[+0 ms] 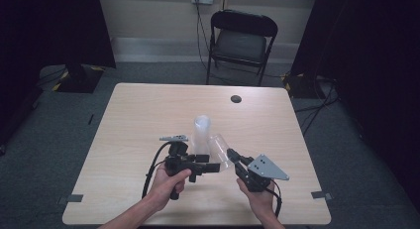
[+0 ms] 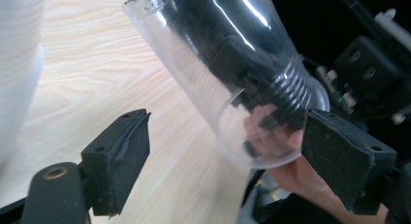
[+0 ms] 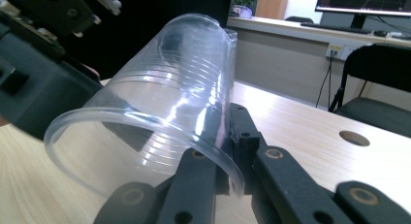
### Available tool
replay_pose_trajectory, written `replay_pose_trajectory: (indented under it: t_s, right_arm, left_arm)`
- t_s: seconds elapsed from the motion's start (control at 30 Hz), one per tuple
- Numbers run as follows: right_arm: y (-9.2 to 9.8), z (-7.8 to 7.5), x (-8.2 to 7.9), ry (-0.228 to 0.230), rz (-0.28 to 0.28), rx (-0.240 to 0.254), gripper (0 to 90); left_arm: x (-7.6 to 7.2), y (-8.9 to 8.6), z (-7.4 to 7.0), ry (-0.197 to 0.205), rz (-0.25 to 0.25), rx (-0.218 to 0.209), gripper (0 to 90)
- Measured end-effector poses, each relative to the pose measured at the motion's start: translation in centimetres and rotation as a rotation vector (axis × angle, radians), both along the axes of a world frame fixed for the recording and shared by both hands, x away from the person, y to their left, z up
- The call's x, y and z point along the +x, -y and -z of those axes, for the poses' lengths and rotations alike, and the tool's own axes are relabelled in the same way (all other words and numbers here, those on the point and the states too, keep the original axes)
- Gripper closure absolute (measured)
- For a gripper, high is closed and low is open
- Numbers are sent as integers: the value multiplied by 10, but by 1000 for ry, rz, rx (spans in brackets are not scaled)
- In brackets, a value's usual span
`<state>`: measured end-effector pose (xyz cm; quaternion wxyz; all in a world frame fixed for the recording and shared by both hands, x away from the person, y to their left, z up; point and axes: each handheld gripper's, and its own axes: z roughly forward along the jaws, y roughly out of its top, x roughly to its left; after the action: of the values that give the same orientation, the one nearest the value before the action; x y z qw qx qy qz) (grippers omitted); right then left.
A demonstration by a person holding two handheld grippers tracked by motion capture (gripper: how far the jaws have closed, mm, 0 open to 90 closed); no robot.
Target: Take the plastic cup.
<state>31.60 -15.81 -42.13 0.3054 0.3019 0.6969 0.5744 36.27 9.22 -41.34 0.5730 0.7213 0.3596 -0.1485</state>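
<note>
Pinching the wall of a clear plastic cup (image 3: 160,103) at its rim with the right gripper (image 3: 228,151), one jaw inside the mouth and one outside, closed tight on the thin plastic. Holding that cup tilted and lifted off the table (image 1: 148,115), mouth toward the person's side, just right of the left gripper (image 1: 210,165). Standing with the left gripper's jaws spread wide in the left gripper view, pads (image 2: 123,156) on either side of the cup's mouth but not pressing it, nothing gripped. Resting a stack of frosted cups (image 1: 201,132) upright on the table just behind, close to the tilted cup (image 1: 219,148). Judging the cup as very light, thin-walled and springy, likely buckling or cracking under a hard squeeze and slipping on smooth sides. Favouring the rim, where the rolled edge and ribs stiffen it, with one jaw in and one out, over clamping across the soft body. Keeping pressure gentle, since a crushed wall would jam in the stack.
</note>
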Motion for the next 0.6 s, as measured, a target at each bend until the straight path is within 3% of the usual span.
replay_pose_trajectory:
  t_s: [0.23,0.33,0.4,0.43,0.53,0.57,0.6]
  right_arm:
    - [6,-3,3,-31,27,7,895]
    - [12,-6,5,-64,31,32,895]
    - [15,-6,7,-78,36,37,895]
    - [15,-6,7,-78,36,37,895]
    - [16,-4,9,-112,31,32,895]
    - [16,-4,9,-112,31,32,895]
    - [17,-4,10,-141,29,28,893]
  left_arm:
    - [-3,-1,-4,60,0,31,198]
    - [-5,-2,-13,125,-10,65,263]
    - [-8,-2,-18,170,-23,89,256]
    - [-8,-2,-18,170,-23,89,254]
    - [-11,-3,-19,224,-38,159,246]
    - [-11,-3,-19,224,-38,159,246]
    - [-14,-2,-18,307,-26,195,247]
